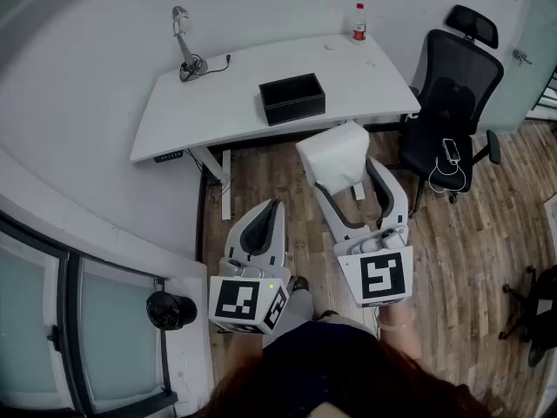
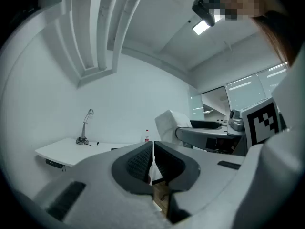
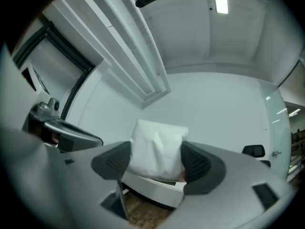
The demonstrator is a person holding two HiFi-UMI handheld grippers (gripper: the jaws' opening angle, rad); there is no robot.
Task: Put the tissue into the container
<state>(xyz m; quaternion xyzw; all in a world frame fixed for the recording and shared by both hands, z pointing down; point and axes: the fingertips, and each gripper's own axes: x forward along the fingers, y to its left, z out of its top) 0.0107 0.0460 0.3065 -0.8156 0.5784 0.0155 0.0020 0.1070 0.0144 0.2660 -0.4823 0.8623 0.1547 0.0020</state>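
Holds tissue pack (image 1: 335, 157) mid-frame in right gripper (image 1: 345, 174), jaws wide, pressing its flat sides. Looks light, soft, squashy, maybe slick-wrapped; best gripped mid-body, gently. Empty left gripper (image 1: 275, 209) closed tight, lower centre. Black container (image 1: 291, 98) upper centre on table (image 1: 200, 116).

Office room: white desk (image 1: 209, 103) with desk lamp (image 1: 184, 46), black swivel chair (image 1: 452, 103), wood-plank floor (image 1: 470, 242), glass partition (image 1: 78, 329).
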